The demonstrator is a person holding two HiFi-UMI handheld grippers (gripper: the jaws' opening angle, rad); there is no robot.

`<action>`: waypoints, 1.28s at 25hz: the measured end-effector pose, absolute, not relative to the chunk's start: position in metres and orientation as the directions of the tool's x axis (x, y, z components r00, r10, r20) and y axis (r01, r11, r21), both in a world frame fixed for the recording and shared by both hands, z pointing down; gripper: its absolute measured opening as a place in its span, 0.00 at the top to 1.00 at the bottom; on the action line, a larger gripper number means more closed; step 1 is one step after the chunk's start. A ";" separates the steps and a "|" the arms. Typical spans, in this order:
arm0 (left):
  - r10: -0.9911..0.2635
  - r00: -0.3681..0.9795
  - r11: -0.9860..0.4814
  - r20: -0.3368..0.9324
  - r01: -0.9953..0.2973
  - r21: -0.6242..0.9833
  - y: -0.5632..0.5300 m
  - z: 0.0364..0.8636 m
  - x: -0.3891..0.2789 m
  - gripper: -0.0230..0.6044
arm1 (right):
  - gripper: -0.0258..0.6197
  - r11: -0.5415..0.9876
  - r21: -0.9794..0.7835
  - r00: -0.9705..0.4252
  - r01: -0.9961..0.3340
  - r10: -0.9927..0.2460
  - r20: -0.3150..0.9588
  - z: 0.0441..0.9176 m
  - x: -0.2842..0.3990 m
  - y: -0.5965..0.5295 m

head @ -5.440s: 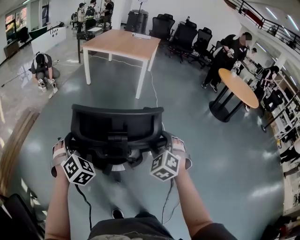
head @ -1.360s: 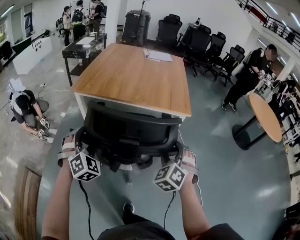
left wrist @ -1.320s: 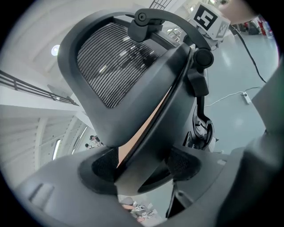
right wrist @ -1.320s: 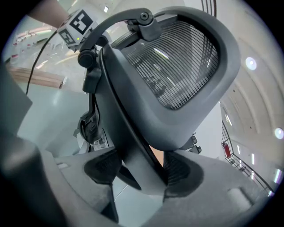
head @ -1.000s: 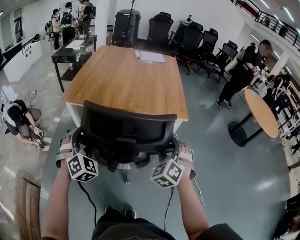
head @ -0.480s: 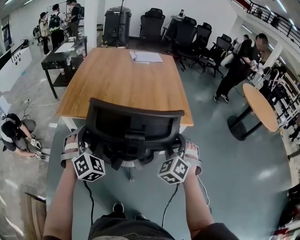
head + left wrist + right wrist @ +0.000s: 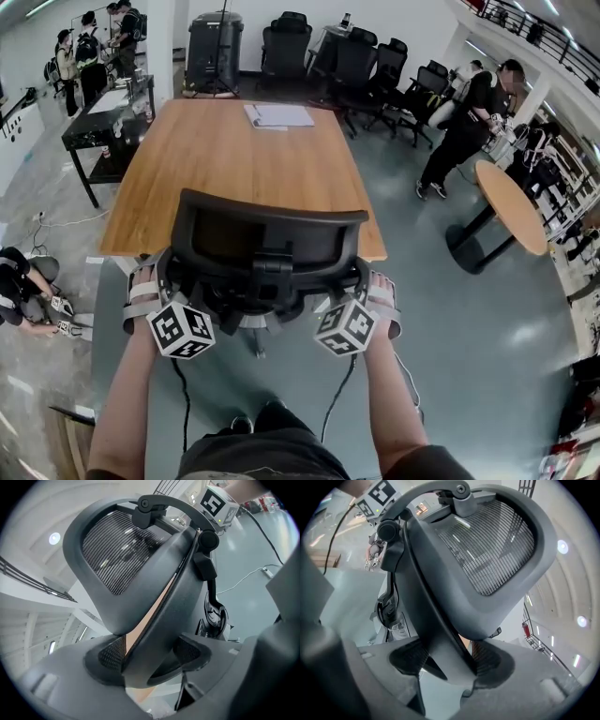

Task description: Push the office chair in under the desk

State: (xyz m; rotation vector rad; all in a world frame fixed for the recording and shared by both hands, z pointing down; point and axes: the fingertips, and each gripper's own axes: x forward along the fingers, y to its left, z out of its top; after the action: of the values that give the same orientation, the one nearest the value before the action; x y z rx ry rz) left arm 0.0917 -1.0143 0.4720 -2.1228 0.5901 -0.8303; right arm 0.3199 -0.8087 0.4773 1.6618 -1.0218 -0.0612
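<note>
Between left gripper (image 7: 145, 660) and right gripper (image 7: 450, 663): office chair (image 7: 267, 248), each pinching side rail of its backrest; desk (image 7: 234, 159) just beyond. Likely heavy but free-rolling; frame stiff, mesh soft: grip frame.

office chair (image 7: 267, 246): black mesh back, matt plastic frame; desk (image 7: 234, 164): smooth wood top; floor (image 7: 469, 356): glossy grey, reflective

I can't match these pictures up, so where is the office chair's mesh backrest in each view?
Head view: mesh backrest, centre, at the near edge of the desk.
Left gripper view: upper left.
Right gripper view: upper right.
Shared landmark: the rear frame bar arching behind the mesh.
</note>
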 end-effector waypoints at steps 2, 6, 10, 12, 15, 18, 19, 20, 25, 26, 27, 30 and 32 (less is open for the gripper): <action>-0.634 0.682 -0.602 0.366 -0.137 -0.787 -1.021 0.472 0.096 0.43 | 0.54 0.010 0.808 0.624 -0.588 -0.630 0.462 0.478 0.324 -0.815; -0.632 0.687 -0.599 0.358 -0.141 -0.788 -1.030 0.470 0.105 0.43 | 0.54 0.002 0.813 0.634 -0.582 -0.625 0.455 0.475 0.331 -0.822; -0.637 0.690 -0.590 0.344 -0.151 -0.793 -1.031 0.471 0.105 0.43 | 0.54 -0.003 0.823 0.639 -0.568 -0.633 0.438 0.476 0.333 -0.824; -0.641 0.690 -0.585 0.336 -0.157 -0.795 -1.032 0.470 0.105 0.42 | 0.54 -0.004 0.826 0.639 -0.563 -0.636 0.432 0.475 0.333 -0.826; -0.649 0.686 -0.579 0.329 -0.165 -0.799 -1.031 0.470 0.104 0.42 | 0.54 -0.012 0.834 0.646 -0.552 -0.638 0.419 0.475 0.333 -0.825; -0.659 0.679 -0.569 0.323 -0.170 -0.804 -1.033 0.471 0.105 0.42 | 0.54 -0.019 0.845 0.655 -0.534 -0.641 0.400 0.475 0.335 -0.826; -0.663 0.676 -0.565 0.321 -0.171 -0.807 -1.034 0.471 0.105 0.42 | 0.54 -0.020 0.851 0.659 -0.526 -0.642 0.392 0.474 0.336 -0.827; -0.668 0.673 -0.560 0.318 -0.174 -0.810 -1.035 0.470 0.105 0.43 | 0.54 -0.021 0.855 0.661 -0.518 -0.644 0.385 0.473 0.337 -0.828; -0.688 0.662 -0.538 0.299 -0.189 -0.821 -1.036 0.471 0.104 0.43 | 0.52 -0.033 0.840 0.655 -0.542 -0.642 0.398 0.476 0.337 -0.830; -0.691 0.662 -0.532 0.291 -0.193 -0.824 -1.037 0.470 0.104 0.43 | 0.52 -0.027 0.840 0.659 -0.541 -0.635 0.403 0.478 0.337 -0.831; -0.695 0.662 -0.523 0.281 -0.198 -0.829 -1.038 0.469 0.103 0.43 | 0.51 -0.016 0.845 0.663 -0.534 -0.628 0.407 0.479 0.337 -0.832; -0.716 0.657 -0.482 0.235 -0.221 -0.848 -1.040 0.464 0.097 0.43 | 0.47 0.000 0.863 0.673 -0.506 -0.626 0.395 0.477 0.335 -0.832; -0.730 0.651 -0.459 0.208 -0.242 -0.854 -1.040 0.461 0.091 0.42 | 0.46 -0.026 0.866 0.678 -0.500 -0.633 0.372 0.470 0.332 -0.827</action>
State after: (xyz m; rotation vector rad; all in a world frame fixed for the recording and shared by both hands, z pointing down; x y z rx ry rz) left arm 0.0905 -1.0403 0.4615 -2.0128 0.7568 -0.7216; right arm 0.3325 -0.8269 0.4703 1.6732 -0.9299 -0.1364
